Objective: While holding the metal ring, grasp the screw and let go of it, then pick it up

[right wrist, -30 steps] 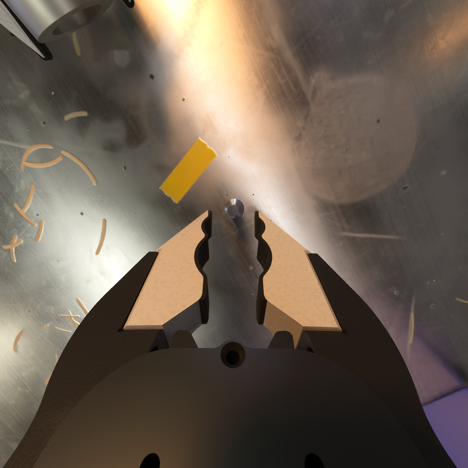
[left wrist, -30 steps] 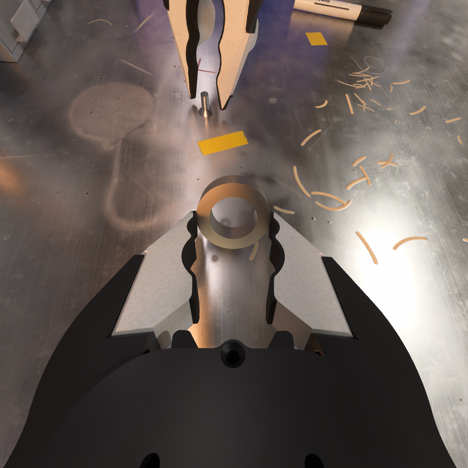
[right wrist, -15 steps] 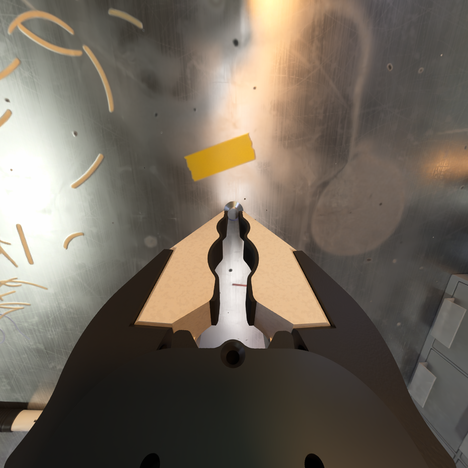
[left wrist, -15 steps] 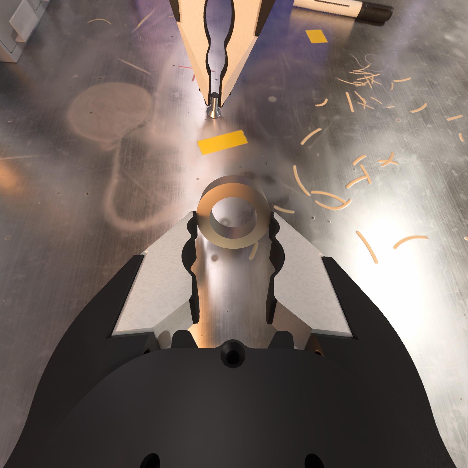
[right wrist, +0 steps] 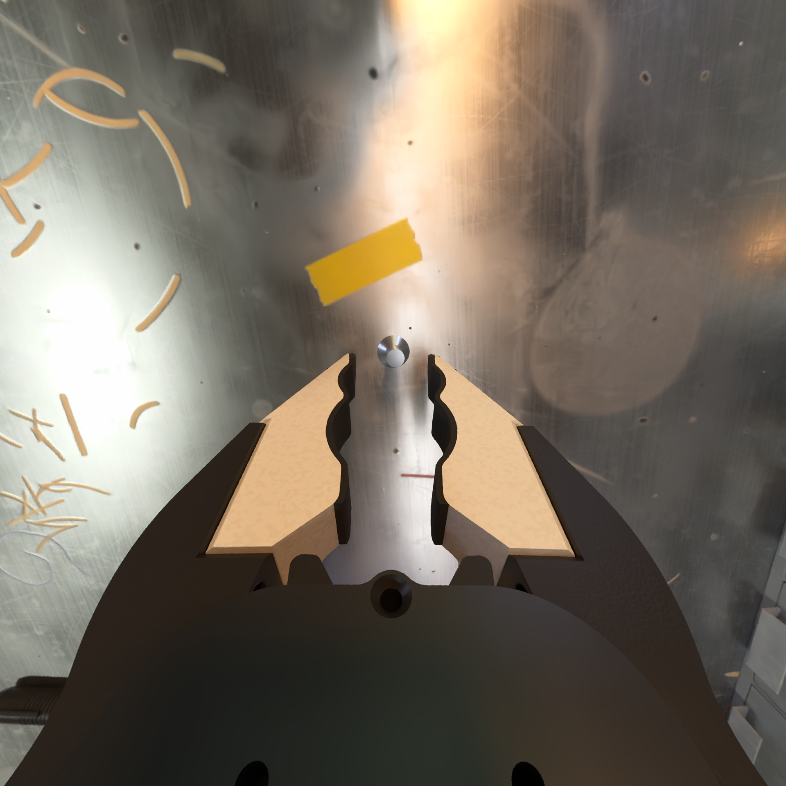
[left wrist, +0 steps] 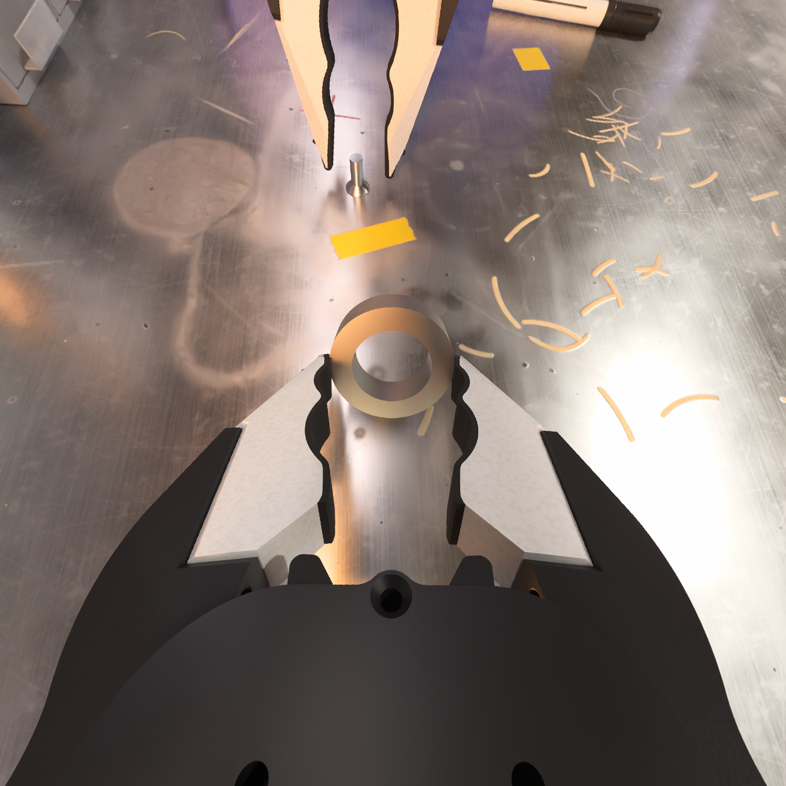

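Note:
My left gripper (left wrist: 391,361), with white fingers, is shut on the metal ring (left wrist: 391,357) and holds it upright above the metal table. The small screw (left wrist: 356,177) stands head down on the table, shaft up, beyond the ring. My right gripper (left wrist: 358,168), with tan fingers, comes down from the far side, open, one fingertip on each side of the screw and not touching it. In the right wrist view the screw (right wrist: 393,353) shows from above, just ahead of the open right gripper (right wrist: 392,361).
A yellow tape strip (left wrist: 372,237) (right wrist: 363,267) lies between screw and ring. A smaller yellow patch (left wrist: 531,58) and a marker pen (left wrist: 595,12) lie far right. Tan shavings (left wrist: 553,336) scatter to the right. A grey drawer unit (left wrist: 25,55) stands far left.
Half a second ago my right gripper was shut on the screw. Now its fingers have opened and the screw stands free on the table. My left gripper and the ring have not moved.

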